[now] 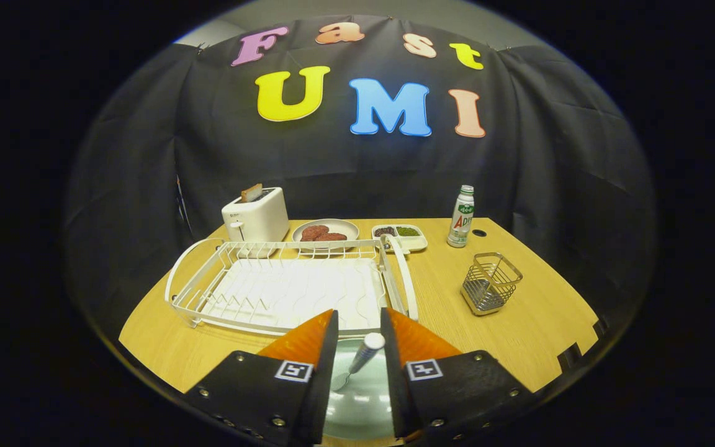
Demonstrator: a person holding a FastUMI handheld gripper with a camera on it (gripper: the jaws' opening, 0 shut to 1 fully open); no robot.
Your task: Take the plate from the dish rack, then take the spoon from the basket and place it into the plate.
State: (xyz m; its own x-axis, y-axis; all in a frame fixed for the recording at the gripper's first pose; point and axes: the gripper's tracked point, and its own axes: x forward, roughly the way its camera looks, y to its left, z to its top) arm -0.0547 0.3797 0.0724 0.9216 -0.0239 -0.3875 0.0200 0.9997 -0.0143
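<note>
Spoon (362, 357) is the thing to watch now: it stands between the two fingers of your gripper (359, 329), with its rounded handle end up near the fingertips and its bowl down, close over the pale green plate (357, 403) that lies directly below the fingers. Its long axis is tilted, running from the handle end, which is a little toward the right finger, down and back toward the left finger, where the bowl meets or almost meets the plate. The fingers stand apart with a gap on each side of the handle, so I judge the gripper released and not pressing on the spoon; whether the left finger touches the bowl I cannot tell. The plate is already out of the dish rack (283, 288), which sits just ahead of the fingers with no dish in it, and the wire basket (491, 282) is ahead and off to the right, well apart, with nothing visible inside. So the task looks nearly finished to me. What matters for your coming move is that the spoon is inside the gap: if you pull away sideways, a finger can catch the handle and drag it off the plate. Draw back straight along the fingers, away from the rack, and lift only when the handle is free.
</note>
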